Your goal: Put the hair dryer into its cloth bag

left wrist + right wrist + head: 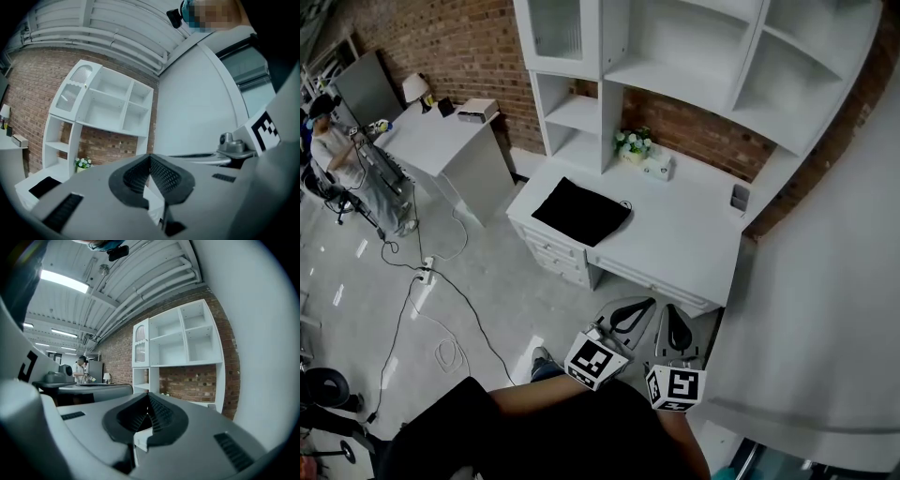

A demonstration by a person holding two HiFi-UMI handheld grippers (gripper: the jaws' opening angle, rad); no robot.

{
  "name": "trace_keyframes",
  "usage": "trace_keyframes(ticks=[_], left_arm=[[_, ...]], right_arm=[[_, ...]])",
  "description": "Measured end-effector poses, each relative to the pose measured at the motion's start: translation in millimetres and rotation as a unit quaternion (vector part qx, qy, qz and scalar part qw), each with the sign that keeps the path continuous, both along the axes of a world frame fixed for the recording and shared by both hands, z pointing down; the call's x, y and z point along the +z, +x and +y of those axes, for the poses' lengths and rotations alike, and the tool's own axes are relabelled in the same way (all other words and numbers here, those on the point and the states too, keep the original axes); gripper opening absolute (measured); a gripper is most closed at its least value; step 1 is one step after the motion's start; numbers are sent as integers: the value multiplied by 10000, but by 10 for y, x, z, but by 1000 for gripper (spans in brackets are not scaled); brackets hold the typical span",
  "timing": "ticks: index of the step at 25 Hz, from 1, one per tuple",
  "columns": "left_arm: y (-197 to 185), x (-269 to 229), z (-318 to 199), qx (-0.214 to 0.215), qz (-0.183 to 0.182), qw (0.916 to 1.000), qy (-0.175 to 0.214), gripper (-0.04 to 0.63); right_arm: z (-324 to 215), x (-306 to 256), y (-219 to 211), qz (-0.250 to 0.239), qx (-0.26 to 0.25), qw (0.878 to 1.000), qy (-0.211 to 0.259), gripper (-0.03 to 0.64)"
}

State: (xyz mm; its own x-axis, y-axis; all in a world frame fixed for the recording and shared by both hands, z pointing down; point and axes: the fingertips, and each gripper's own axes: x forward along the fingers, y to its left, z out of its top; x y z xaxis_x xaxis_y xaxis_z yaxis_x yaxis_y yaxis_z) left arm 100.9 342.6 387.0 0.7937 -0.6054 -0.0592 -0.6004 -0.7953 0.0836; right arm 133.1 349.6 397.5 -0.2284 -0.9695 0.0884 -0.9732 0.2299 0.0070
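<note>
Far left there's a person [323,141] at a side table [450,141] with a lamp [416,89] on it, and cables [422,272] trailing across the floor. Moving right you hit the white surface [675,244] under the shelf unit [675,56]. The black cloth bag [581,213] is lying flat on the left part of it, near the front edge. Can't tell whether the hair dryer is inside; from up here it's just a dark rectangle. Behind the bag and a bit to the right is a little bunch of flowers [634,142] with a small box [657,167] just beside it. A small grey object [740,197] sits by the surface's right edge.

Both tongs are held side by side off the front edge of the surface, well apart from the bag. The left tongs [647,305] are closed right up, pads together, nothing between them. The right tongs [673,314] are the same: fully closed and empty.
</note>
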Motion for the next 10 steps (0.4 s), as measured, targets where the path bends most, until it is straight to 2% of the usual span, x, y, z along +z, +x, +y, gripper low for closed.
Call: trace_keyframes(ticks=[10], left_arm=[[-230,95,176,24,67,10000,-42,17]], right_arm=[[217,130,-327,96,52,9999,-110,18]])
